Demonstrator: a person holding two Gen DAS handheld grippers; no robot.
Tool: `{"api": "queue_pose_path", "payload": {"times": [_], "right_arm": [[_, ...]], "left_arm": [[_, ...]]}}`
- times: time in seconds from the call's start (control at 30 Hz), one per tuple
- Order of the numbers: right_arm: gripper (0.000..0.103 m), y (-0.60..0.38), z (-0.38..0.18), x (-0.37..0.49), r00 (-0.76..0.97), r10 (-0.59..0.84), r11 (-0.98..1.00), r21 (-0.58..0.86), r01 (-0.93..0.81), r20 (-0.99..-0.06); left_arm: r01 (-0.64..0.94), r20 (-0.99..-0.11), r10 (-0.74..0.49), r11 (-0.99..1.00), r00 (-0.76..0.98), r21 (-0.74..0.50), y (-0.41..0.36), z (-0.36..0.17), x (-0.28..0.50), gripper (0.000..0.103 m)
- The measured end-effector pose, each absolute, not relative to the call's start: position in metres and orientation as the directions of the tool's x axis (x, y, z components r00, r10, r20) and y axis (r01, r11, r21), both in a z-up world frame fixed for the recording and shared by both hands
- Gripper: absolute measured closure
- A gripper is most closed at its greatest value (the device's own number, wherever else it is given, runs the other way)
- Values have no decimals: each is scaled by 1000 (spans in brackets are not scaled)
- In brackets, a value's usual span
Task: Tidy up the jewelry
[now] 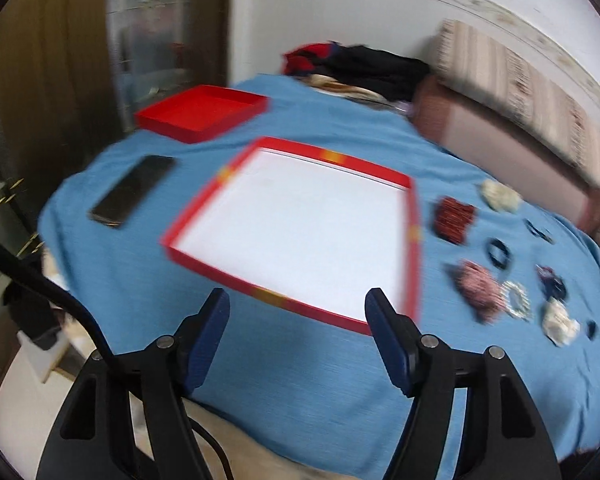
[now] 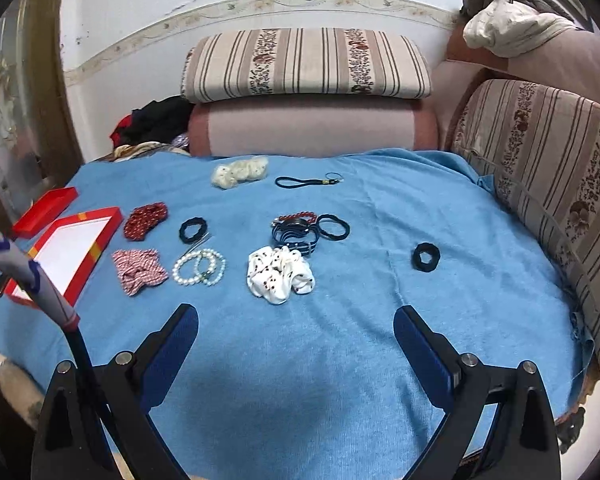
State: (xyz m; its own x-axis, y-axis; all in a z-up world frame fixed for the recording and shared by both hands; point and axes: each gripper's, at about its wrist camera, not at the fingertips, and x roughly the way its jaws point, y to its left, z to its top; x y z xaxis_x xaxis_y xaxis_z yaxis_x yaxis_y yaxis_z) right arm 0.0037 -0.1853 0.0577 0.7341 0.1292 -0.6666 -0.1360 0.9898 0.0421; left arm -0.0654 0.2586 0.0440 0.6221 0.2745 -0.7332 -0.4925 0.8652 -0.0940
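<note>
A red box with a white lining [image 1: 300,232] lies on the blue cloth; it also shows at the left of the right wrist view [image 2: 66,248]. My left gripper [image 1: 298,308] is open and empty just before its near edge. My right gripper [image 2: 296,324] is open and empty above bare cloth. Ahead of it lie a white dotted scrunchie [image 2: 278,276], a pearl bracelet [image 2: 200,267], a pink checked scrunchie [image 2: 138,270], a red beaded piece [image 2: 145,218], a small black scrunchie [image 2: 194,229], a watch with red beads [image 2: 296,232] and another black scrunchie [image 2: 425,257].
The red lid [image 1: 202,112] and a black phone [image 1: 134,188] lie left of the box. A fluffy white scrunchie [image 2: 240,172] and a black cord [image 2: 308,181] lie at the far edge. Sofa cushions [image 2: 308,64] border the back and right. Clothes [image 1: 356,66] are piled behind.
</note>
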Motion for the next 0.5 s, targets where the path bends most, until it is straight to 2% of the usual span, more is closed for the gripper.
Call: {"api": "queue_pose_path", "payload": {"times": [0.1,0.2,0.23,0.3,0.4,0.5], "right_arm": [[3,-200,56,7,719,147,989,84,-123,-679],[3,-212,44,27,664,189,982,126,-142,-723],[5,-214,39,35,646,195,980,128,-150,-738],[15,-214,26,53,616,219,974,135,-181,-757],[18,-212,7,77,587,259,964,170,-202,-768],[19,-209,-7,97,557,314,949,237,-207,-769]], "left_arm": [[-429,-742,220,898,633,-100,225,46,-53,33],[-370,-749,164,922,642,-116,199,47,-41,26],[-350,-750,154,930,644,-109,188,47,-33,25],[-314,-757,143,945,637,-86,173,41,-15,25],[-277,-782,110,957,614,-83,159,25,17,25],[-266,-797,54,954,601,-137,154,6,44,25]]}}
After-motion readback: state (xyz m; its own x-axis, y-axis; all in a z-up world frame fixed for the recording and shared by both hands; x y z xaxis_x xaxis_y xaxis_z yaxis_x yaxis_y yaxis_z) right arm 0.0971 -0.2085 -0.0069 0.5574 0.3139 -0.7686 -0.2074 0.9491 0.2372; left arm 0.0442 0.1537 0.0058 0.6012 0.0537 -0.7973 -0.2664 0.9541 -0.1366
